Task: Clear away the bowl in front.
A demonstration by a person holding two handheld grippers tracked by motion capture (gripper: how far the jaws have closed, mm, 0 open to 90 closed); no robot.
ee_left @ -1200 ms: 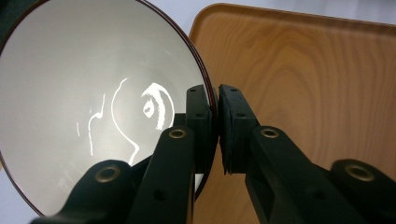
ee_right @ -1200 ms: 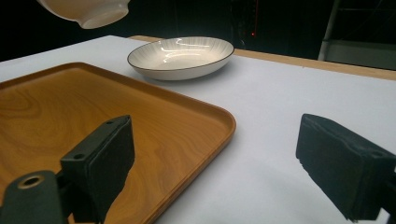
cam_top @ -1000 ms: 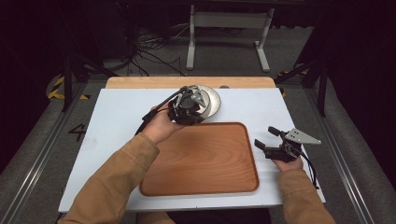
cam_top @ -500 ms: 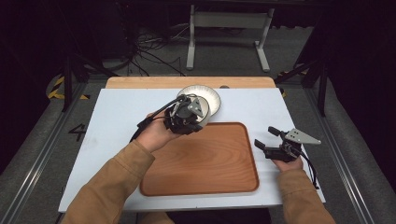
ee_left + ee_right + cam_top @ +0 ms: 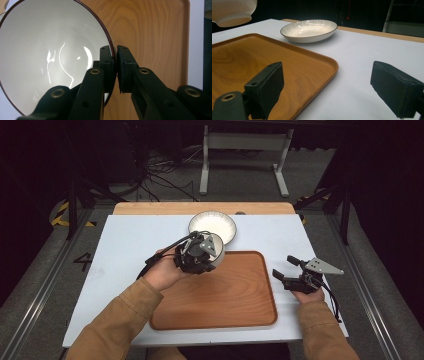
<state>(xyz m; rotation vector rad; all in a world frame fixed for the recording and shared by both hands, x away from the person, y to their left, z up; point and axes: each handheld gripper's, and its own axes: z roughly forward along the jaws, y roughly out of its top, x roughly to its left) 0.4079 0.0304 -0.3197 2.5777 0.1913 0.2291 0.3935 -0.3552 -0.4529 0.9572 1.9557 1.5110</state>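
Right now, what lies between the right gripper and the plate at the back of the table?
In the right gripper view, the near corner of the wooden tray and bare white table lie between the open right gripper and the plate.

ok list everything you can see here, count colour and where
bowl: 1, white with dark rim, held above the tray's far left corner
plate: 1, white with dark rim, on the table beyond the tray
tray: 1, brown wood, middle of the table
table: 1, white top
left gripper: 1, black, fingers clamped on the bowl's rim
right gripper: 1, black, open, right of the tray
sleeves: 2, tan, bottom edge
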